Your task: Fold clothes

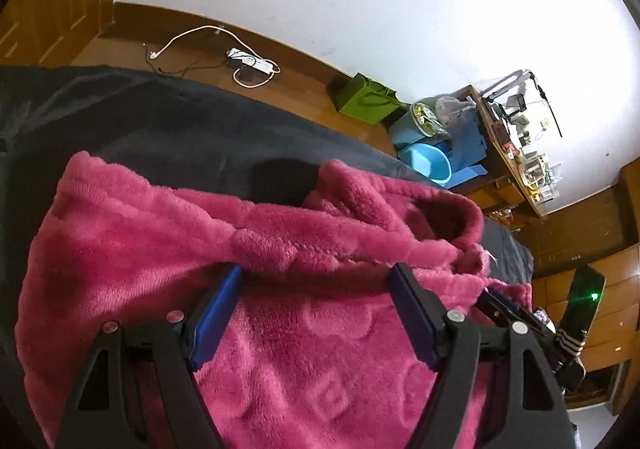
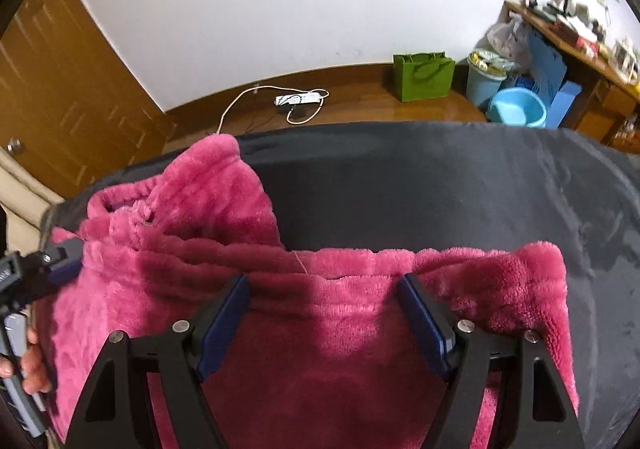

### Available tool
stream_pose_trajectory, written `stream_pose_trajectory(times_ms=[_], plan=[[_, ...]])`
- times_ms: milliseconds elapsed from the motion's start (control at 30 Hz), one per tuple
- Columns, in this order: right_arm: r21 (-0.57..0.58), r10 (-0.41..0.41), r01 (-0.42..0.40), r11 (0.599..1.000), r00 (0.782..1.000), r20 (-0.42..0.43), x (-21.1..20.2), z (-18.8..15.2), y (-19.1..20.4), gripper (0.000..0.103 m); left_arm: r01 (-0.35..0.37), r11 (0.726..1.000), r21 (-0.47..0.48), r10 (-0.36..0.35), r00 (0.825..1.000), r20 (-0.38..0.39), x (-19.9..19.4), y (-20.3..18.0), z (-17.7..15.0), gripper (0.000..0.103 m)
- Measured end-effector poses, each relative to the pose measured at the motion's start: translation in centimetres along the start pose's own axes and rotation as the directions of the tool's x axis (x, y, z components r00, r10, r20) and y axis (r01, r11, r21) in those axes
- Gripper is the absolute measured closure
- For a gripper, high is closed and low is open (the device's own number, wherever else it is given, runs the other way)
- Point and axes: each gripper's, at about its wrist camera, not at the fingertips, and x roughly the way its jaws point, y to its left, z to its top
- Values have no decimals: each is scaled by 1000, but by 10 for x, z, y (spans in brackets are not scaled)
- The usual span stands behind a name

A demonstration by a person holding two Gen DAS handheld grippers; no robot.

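The pink plush fleece garment (image 1: pixel 304 329) lay spread on the dark grey cloth-covered surface (image 1: pixel 160 121), and I took that surface as my landmark. In the left wrist view my left gripper (image 1: pixel 316 281) hung over the garment's near part with its blue-padded fingers (image 1: pixel 216 313) spread wide, the fleece under and between them but nothing pinched. Beyond the tips a thick ridge of fleece ran across, and a rounded opening, perhaps a collar or cuff, stood up toward the surface's far right side.

In the right wrist view my right gripper (image 2: pixel 324 289) was likewise wide apart over the garment (image 2: pixel 320 349), gripping nothing. A doubled edge crossed just past the fingertips, and a flap reached toward the surface's far left edge. The other gripper (image 2: pixel 60 261) showed at the garment's left edge.

I judged that at least one layer lay turned over, so the garment looked partly folded. It was still lumpy and uneven rather than a neat bundle, and how many folds remained I could not tell.
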Motion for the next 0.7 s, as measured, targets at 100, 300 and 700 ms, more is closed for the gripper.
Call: stream_pose_trajectory(times_ms=[100, 300, 700], plan=[[-39, 1, 0, 999, 999, 44, -25, -5, 6, 24, 23, 997, 68, -23, 1000, -11, -22, -5, -2, 24], [-121, -12, 14, 993, 1000, 25, -51, -31, 9, 24, -33, 984, 174, 44, 997, -60, -30, 3, -21, 24], [-219, -64, 70, 973, 997, 38, -7, -60, 13, 12, -229, 904, 361, 215, 973, 80, 9, -5, -55, 18]])
